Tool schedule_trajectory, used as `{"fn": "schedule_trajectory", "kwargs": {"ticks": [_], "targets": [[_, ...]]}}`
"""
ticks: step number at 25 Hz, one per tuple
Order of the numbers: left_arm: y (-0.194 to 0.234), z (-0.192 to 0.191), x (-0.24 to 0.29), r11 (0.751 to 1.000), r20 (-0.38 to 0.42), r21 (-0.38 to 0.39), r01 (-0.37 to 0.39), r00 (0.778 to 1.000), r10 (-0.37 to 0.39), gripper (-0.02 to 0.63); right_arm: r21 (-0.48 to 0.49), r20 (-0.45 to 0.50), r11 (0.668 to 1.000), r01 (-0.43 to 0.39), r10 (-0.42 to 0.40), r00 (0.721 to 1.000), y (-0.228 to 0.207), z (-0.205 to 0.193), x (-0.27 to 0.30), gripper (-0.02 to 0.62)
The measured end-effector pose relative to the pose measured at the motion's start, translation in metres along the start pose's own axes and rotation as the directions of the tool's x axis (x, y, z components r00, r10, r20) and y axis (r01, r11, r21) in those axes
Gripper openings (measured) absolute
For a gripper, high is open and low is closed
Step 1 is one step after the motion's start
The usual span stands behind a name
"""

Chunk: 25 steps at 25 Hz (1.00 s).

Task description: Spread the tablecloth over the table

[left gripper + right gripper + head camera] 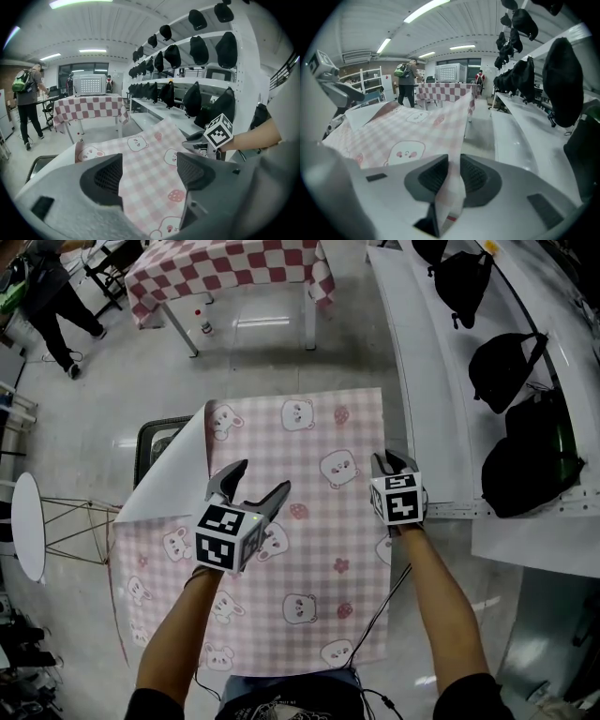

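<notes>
Tablecloth [309, 474]: right gripper [449, 176] fingers clamped on its right edge; left gripper [150, 173] fingers wide, empty above it. I'd pinch the flipped far-left corner [173, 474] and pull it flat.

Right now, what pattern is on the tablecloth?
Pink-white check with cartoon animals on the tablecloth; clearest in head view.

Far table [230, 268] with red-white checked cloth. Small bottle [205, 326] on floor under it. Person [47, 292] with green backpack [19, 82] stands near it. Black bags [502, 367] on long white shelf [427, 381] at right. Round white stand [28, 526] at left.
</notes>
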<state>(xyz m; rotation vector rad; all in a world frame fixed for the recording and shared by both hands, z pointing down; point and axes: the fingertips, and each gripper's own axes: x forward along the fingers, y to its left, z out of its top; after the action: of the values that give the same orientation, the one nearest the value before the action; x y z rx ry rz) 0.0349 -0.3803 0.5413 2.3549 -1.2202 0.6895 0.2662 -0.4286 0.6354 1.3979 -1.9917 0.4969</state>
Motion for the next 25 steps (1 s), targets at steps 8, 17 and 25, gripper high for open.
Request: {"fn": "schedule_trajectory", "kwargs": {"ticks": [8,17,25], "targets": [[0.004,-0.002,-0.012,1.000,-0.003,0.022,-0.003,1.000,0.003,0.367,-0.023,0.024,0.998,0.061,-0.060,0.998,-0.001,0.013,-0.023,0.156],[0.034,-0.010,-0.063,0.998,0.018,0.057,-0.014,1.000,0.013,0.367,-0.008,0.095,0.999,0.036,-0.036,0.995,0.062,0.045,-0.064,0.156],[0.099,-0.051,-0.126,0.992,-0.003,0.121,-0.027,1.000,0.028,0.367,0.026,0.144,1.000,-0.001,-0.003,0.990,0.159,0.068,-0.093,0.187]]}}
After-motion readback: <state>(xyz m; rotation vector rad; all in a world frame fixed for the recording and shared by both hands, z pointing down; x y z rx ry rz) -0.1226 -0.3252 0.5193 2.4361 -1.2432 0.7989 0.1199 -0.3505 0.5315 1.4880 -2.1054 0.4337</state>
